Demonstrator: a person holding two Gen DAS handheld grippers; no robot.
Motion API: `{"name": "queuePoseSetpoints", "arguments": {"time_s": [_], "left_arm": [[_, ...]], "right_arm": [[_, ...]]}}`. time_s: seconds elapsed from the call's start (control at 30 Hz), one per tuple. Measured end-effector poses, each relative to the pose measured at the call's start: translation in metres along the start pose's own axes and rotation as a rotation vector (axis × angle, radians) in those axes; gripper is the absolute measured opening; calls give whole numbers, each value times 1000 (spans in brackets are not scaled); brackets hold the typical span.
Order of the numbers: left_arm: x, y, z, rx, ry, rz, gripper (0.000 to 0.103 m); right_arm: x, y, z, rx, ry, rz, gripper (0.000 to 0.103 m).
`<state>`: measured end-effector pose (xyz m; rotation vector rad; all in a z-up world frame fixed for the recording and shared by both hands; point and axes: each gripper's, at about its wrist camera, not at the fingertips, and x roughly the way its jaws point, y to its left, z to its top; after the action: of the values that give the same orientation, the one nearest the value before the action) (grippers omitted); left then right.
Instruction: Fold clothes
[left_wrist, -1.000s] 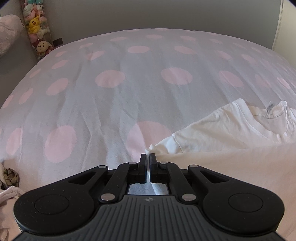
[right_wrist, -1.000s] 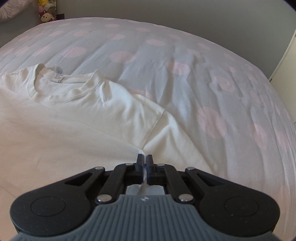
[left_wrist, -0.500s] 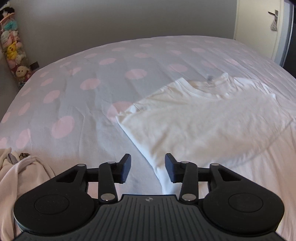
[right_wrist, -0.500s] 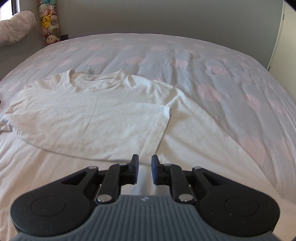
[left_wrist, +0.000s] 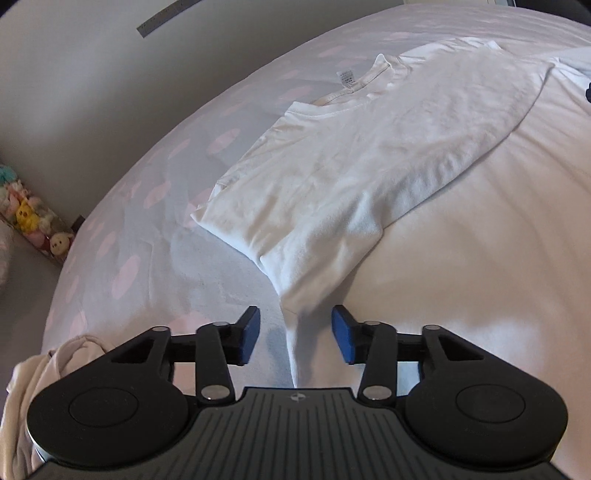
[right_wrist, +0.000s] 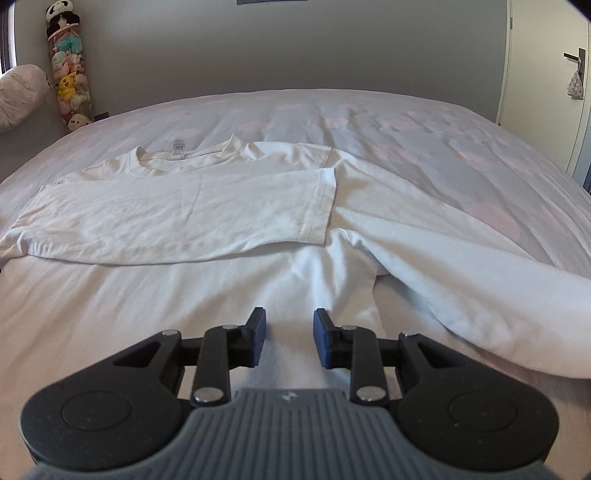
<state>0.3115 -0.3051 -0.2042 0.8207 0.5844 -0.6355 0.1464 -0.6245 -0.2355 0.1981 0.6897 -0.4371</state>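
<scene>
A white T-shirt (left_wrist: 369, 155) lies flat on the polka-dot bed, collar and label at the far end, its left sleeve folded across the chest. It also shows in the right wrist view (right_wrist: 192, 210), with the right sleeve (right_wrist: 461, 266) lying loose to the right. My left gripper (left_wrist: 295, 334) is open and empty, its jaws straddling the shirt's left side edge without holding it. My right gripper (right_wrist: 289, 338) is open and empty, just above the shirt's lower body.
The bed cover (left_wrist: 147, 236) is pale with pink dots. A pile of other pale clothes (left_wrist: 40, 373) lies at the bed's near left. A tube of plush toys (right_wrist: 70, 81) stands by the far left wall. A door (right_wrist: 550, 74) is at the far right.
Both grippers were shut on the shirt one second ago. They have let go, opened wide and drawn back. The left sleeve now lies folded across the chest.
</scene>
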Motion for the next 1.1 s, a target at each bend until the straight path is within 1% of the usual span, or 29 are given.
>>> {"name": "queuePoseSetpoints", "arguments": {"time_s": [0.1, 0.23, 0.4, 0.57, 0.6, 0.67, 0.73, 0.8, 0.83, 0.93, 1.0, 1.1], "left_arm": [[0, 4, 1, -17, -10, 11, 5], [-7, 10, -1, -4, -22, 15, 4], [3, 5, -11, 12, 29, -3, 4], [7, 8, -11, -54, 50, -13, 4], [3, 10, -10, -61, 54, -13, 6], [-5, 14, -7, -85, 65, -15, 16], [-17, 19, -5, -130, 68, -20, 37], [-36, 20, -5, -188, 33, -21, 50], [-45, 19, -5, -211, 18, -21, 53], [-63, 9, -4, -258, 16, -17, 55], [-71, -3, -3, -274, 21, -9, 55], [-75, -23, -5, -268, 32, 6, 55]], "right_arm": [[5, 1, -2, -6, -10, 12, 38], [4, 3, -4, -16, -15, 17, 39], [5, 0, -5, -12, -10, 12, 39], [6, 0, -7, -34, -13, 12, 39], [5, -2, -6, -28, -14, 18, 39], [2, -6, -4, -9, -10, 29, 39], [-8, -14, 2, 38, -13, 46, 39], [-23, -28, 9, 100, -21, 59, 39], [-32, -38, 13, 131, -25, 60, 39], [-64, -75, 19, 211, -18, 47, 40], [-89, -111, 20, 265, -9, 0, 40], [-126, -169, 21, 340, 4, -92, 40]]}}
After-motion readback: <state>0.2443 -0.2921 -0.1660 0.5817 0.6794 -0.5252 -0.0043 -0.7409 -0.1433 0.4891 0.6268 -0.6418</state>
